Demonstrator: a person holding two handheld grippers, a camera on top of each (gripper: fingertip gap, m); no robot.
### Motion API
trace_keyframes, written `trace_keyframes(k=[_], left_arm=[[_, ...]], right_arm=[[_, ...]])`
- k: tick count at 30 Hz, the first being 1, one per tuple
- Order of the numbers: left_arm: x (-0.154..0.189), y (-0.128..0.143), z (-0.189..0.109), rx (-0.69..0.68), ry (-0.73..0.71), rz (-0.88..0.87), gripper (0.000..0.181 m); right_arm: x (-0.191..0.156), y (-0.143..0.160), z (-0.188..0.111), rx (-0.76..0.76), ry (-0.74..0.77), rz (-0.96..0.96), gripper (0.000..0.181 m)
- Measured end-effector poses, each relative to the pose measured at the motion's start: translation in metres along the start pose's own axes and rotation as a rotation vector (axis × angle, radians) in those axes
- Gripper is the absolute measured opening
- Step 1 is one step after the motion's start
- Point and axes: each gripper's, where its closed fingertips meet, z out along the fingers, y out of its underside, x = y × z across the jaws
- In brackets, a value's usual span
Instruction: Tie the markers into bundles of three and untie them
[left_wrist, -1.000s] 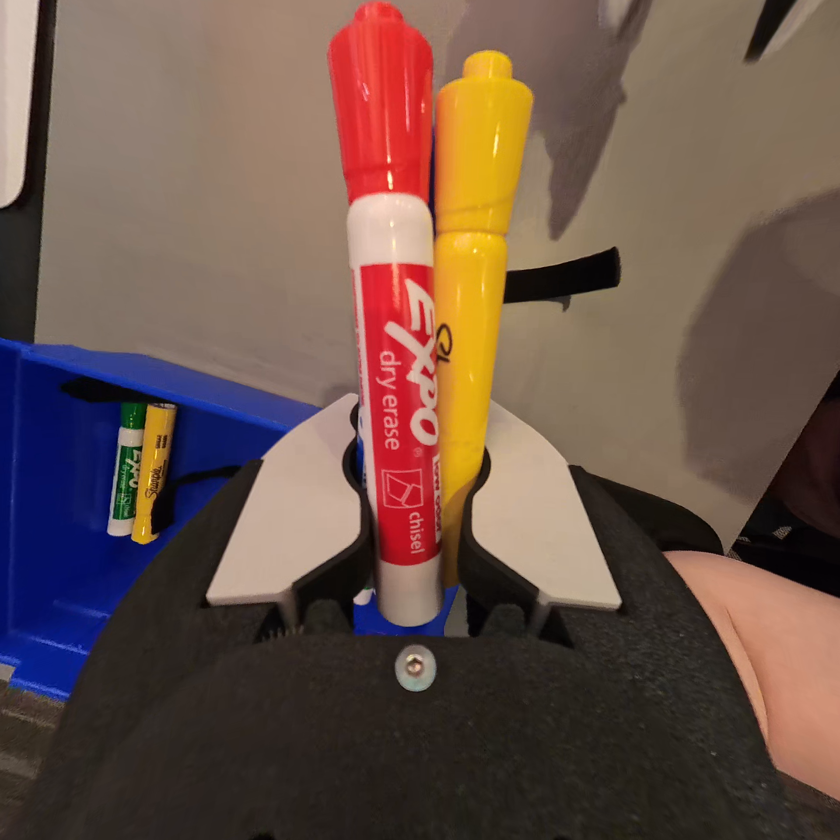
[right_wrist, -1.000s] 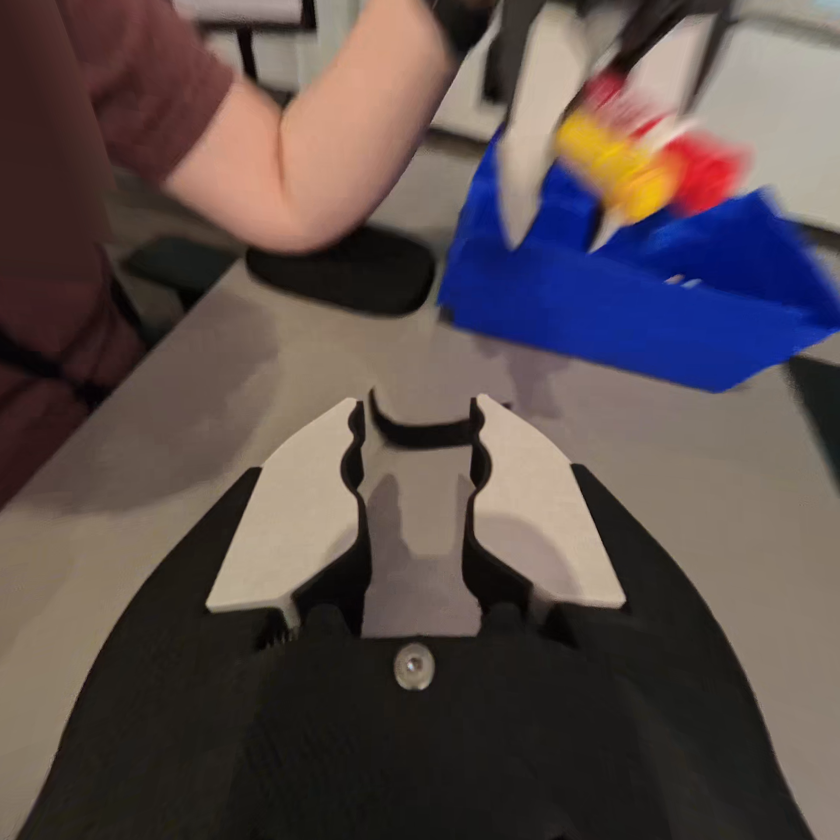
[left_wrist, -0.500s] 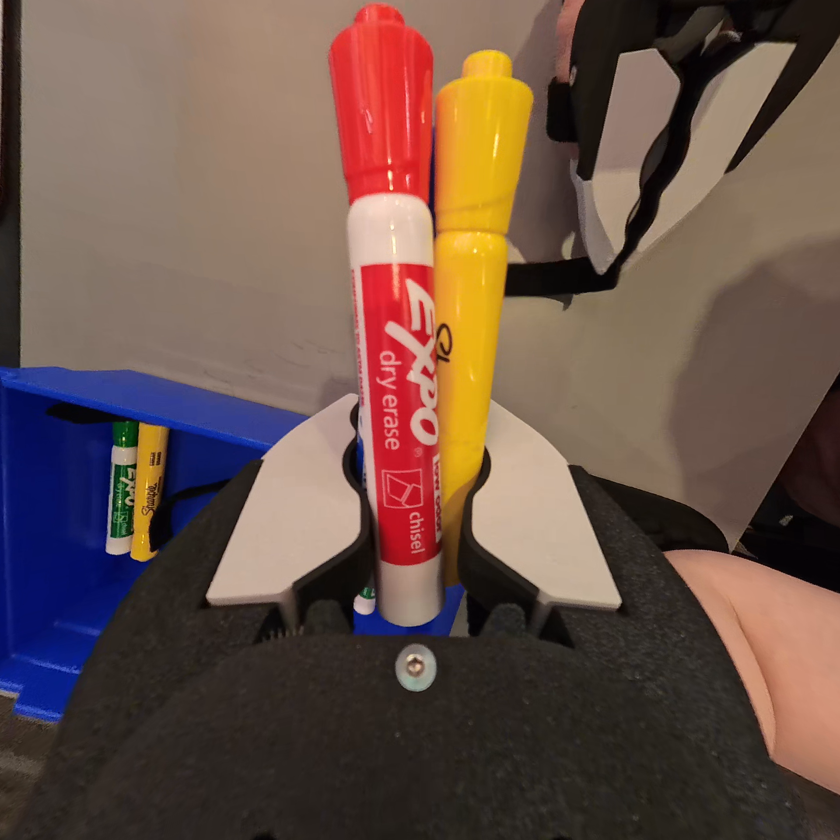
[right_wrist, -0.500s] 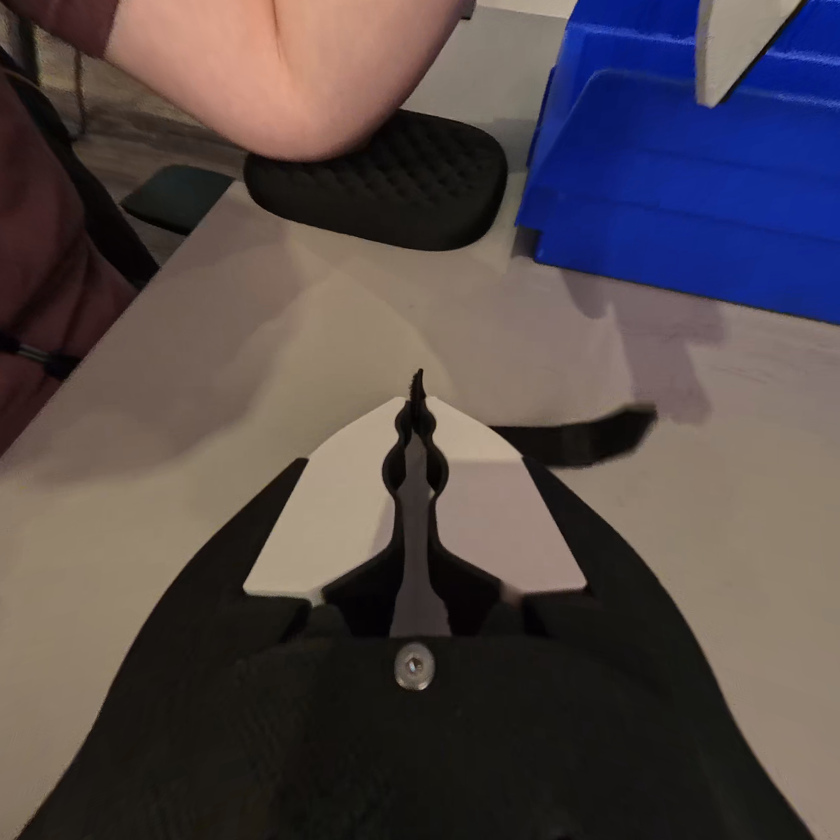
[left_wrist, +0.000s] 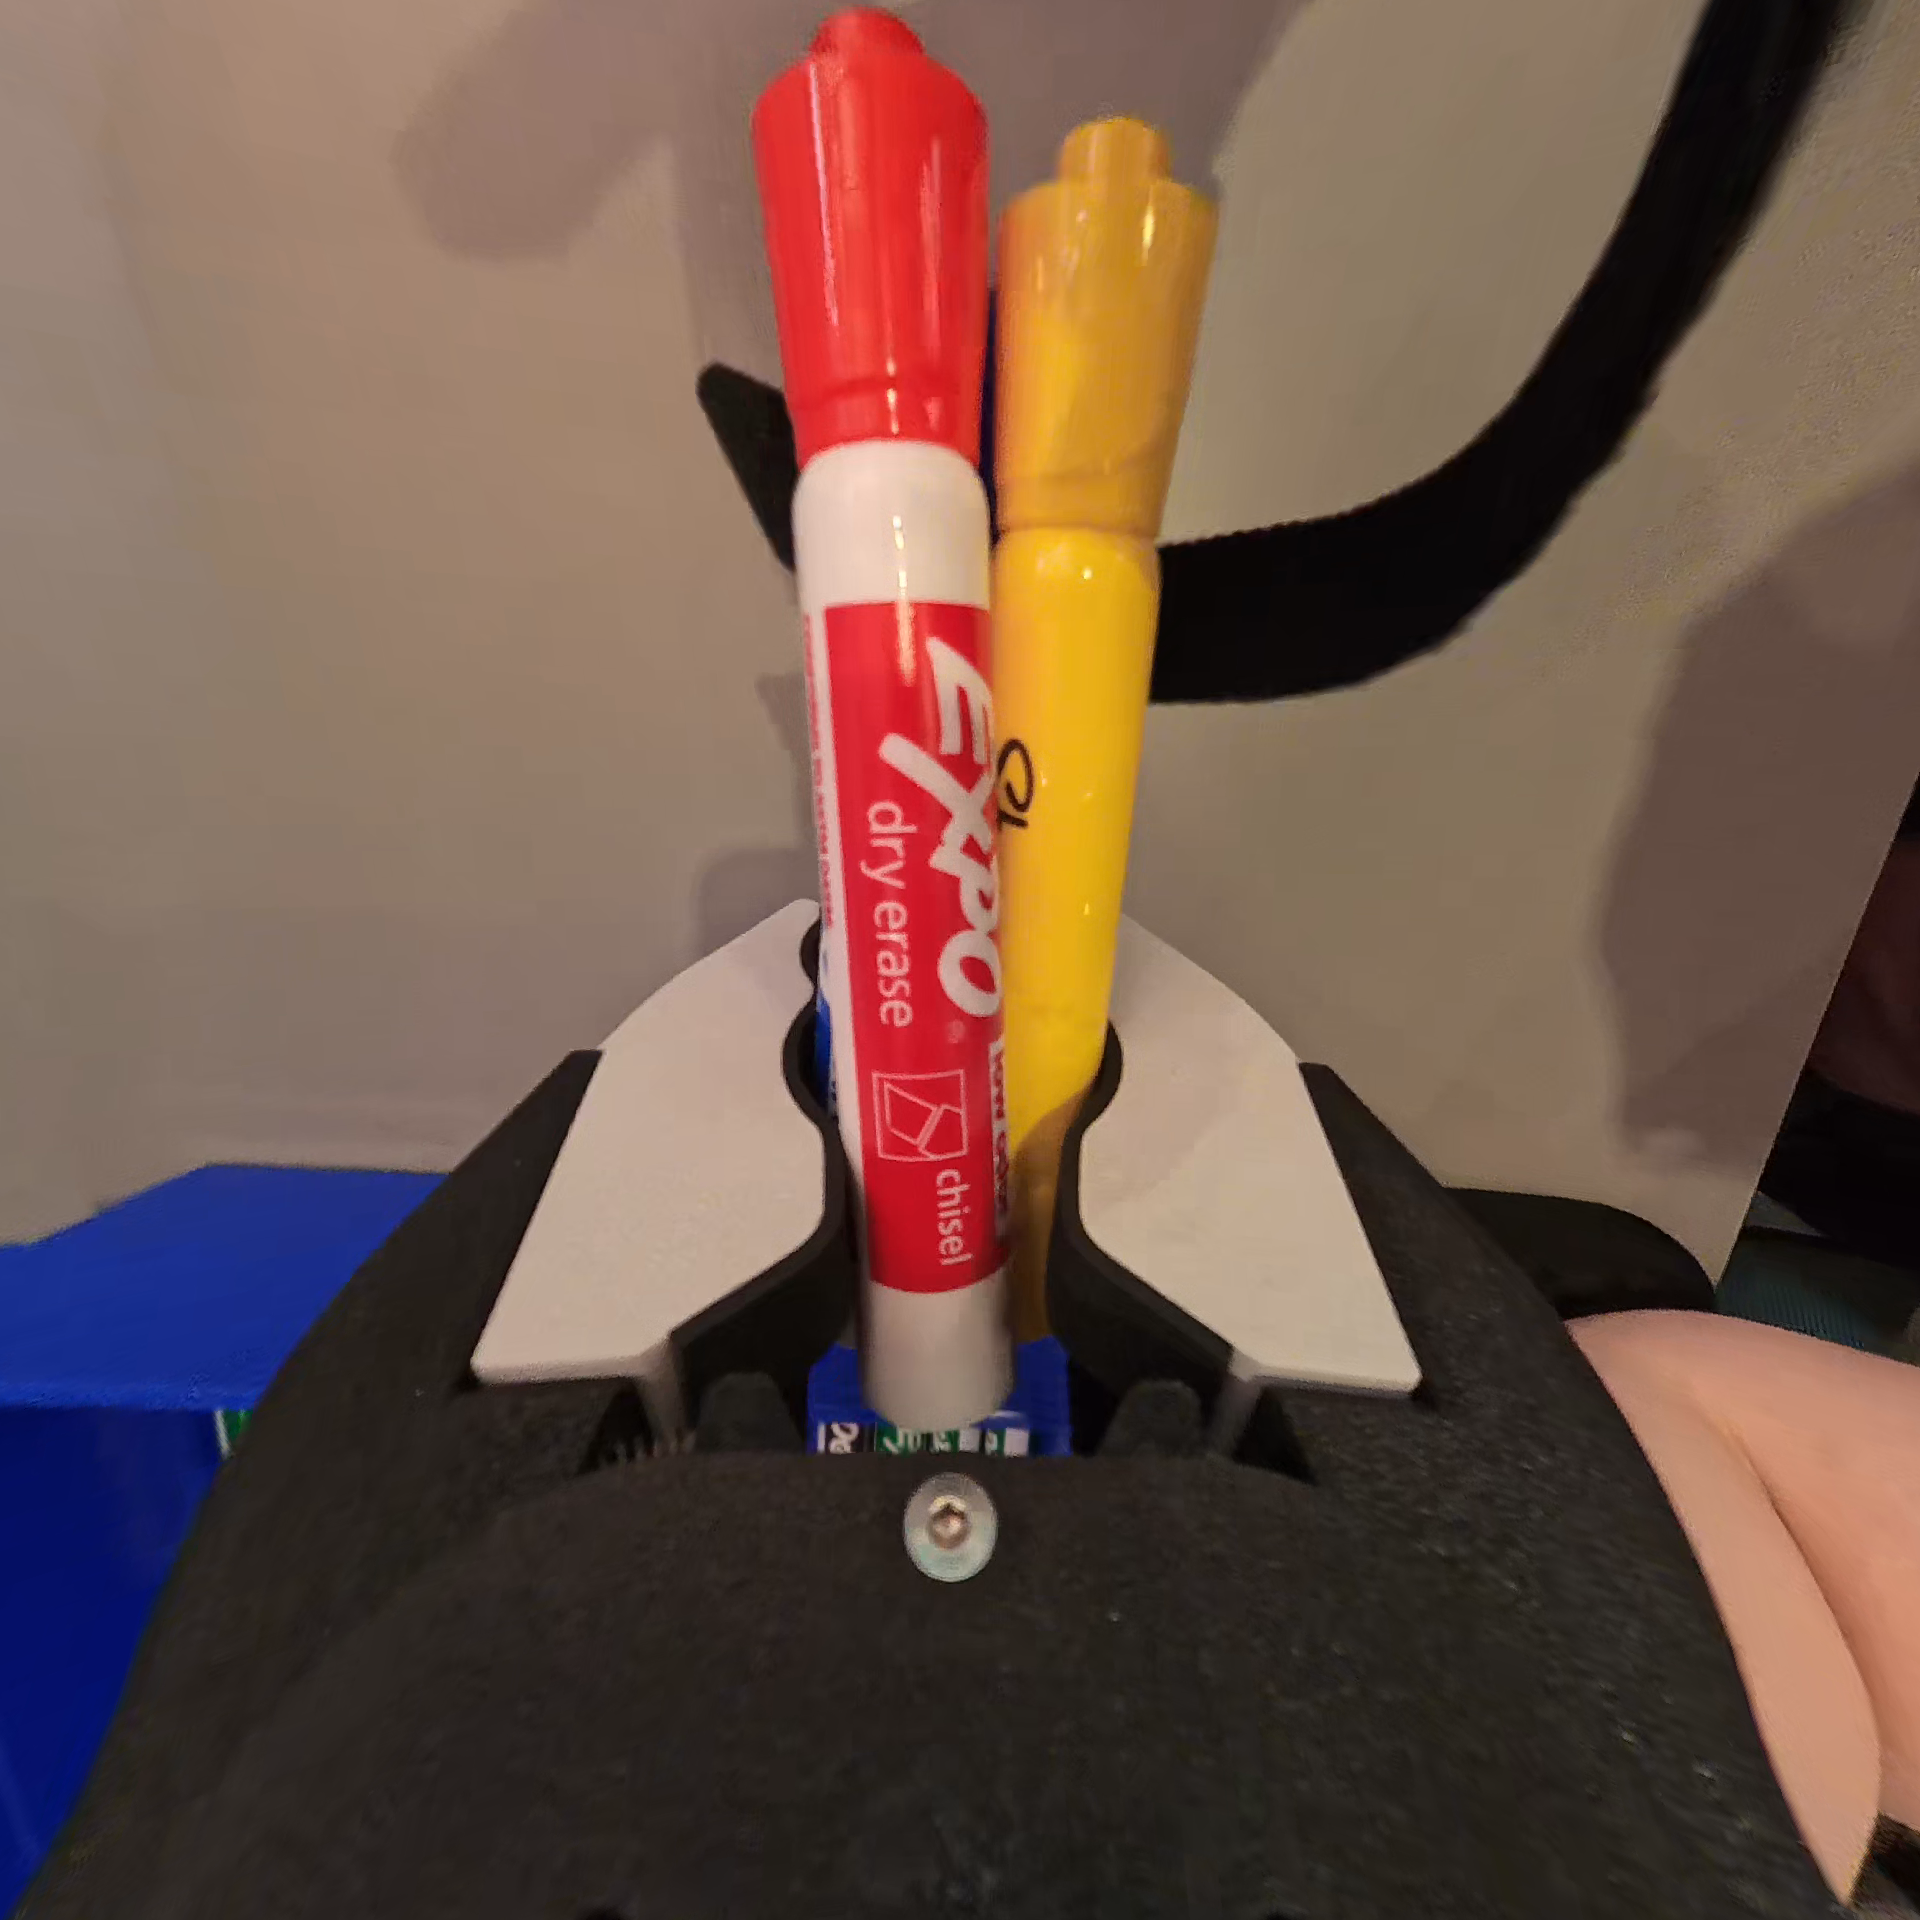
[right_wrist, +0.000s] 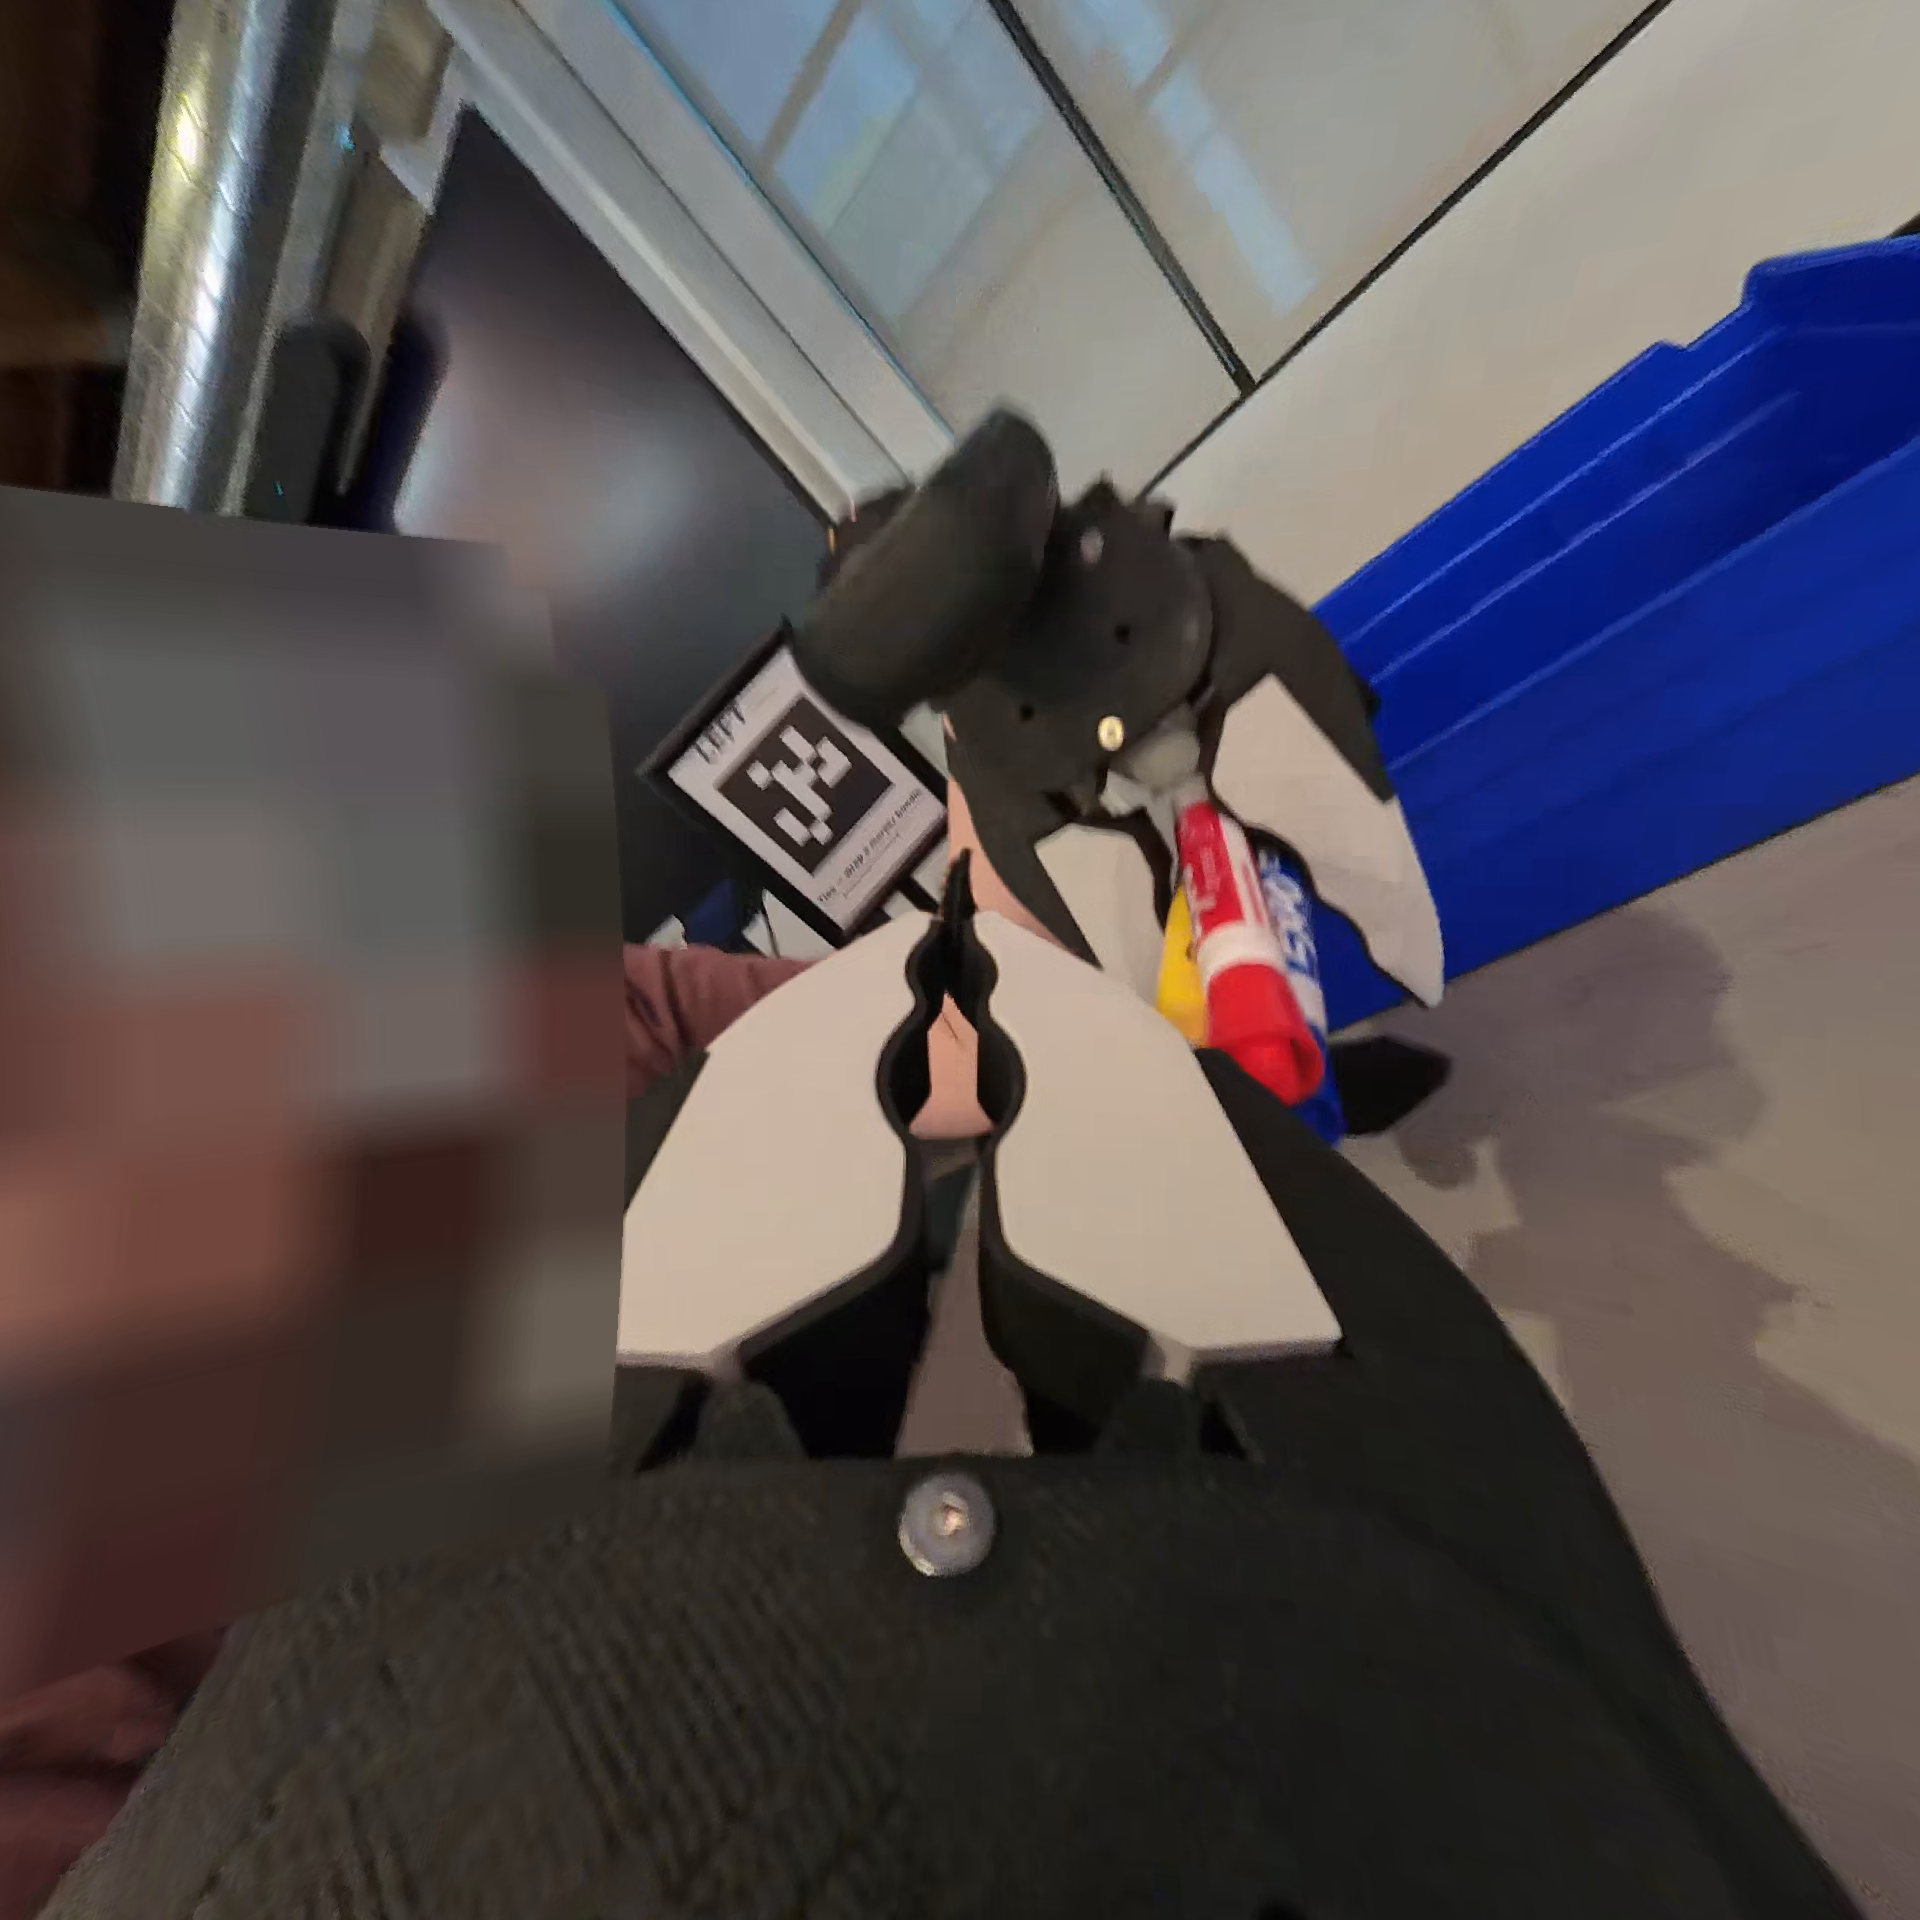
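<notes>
My left gripper (left_wrist: 966, 925) is shut on three markers held side by side: a red one (left_wrist: 904, 727), a yellow one (left_wrist: 1081, 675) and a blue one (left_wrist: 992, 343) mostly hidden behind them. A black strap (left_wrist: 1558, 499) hangs from the upper right and passes behind the markers, with one end showing left of the red cap. My right gripper (right_wrist: 954, 935) is shut on the strap's other end (right_wrist: 954, 888), raised above the table. In the right wrist view the left gripper (right_wrist: 1247, 966) points down with the red marker (right_wrist: 1236, 935) over the grey table (right_wrist: 1662, 1195).
A blue bin (left_wrist: 125, 1299) stands at the left, also in the right wrist view (right_wrist: 1662, 623) behind the left gripper. A person's forearm (left_wrist: 1714, 1558) lies at the right. A card with a black-and-white square pattern (right_wrist: 810, 790) and a dark screen stand behind. The left gripper's tips are roughly 12 cm from the right gripper's.
My right gripper closed on the strap on the table, then lifted it up and swung toward the left gripper. The strap now passes behind the markers. The left gripper still holds them.
</notes>
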Motion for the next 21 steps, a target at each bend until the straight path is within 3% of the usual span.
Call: trace_keyframes(k=[4, 11, 15, 21], left_arm=[[0.001, -0.009, 0.007, 0.018, 0.018, 0.025, 0.043], [0.009, -0.020, 0.012, 0.052, 0.074, 0.046, 0.043], [0.013, -0.021, 0.012, 0.062, 0.104, 0.046, 0.043], [0.022, -0.029, 0.007, 0.115, 0.150, 0.072, 0.043]], right_arm=[[0.003, -0.024, -0.002, 0.043, -0.028, 0.189, 0.003], [0.046, -0.036, 0.000, 0.054, 0.133, 0.423, 0.003], [0.061, -0.035, -0.001, 0.027, 0.217, 0.476, 0.003], [0.065, -0.023, 0.004, -0.005, 0.222, 0.549, 0.003]])
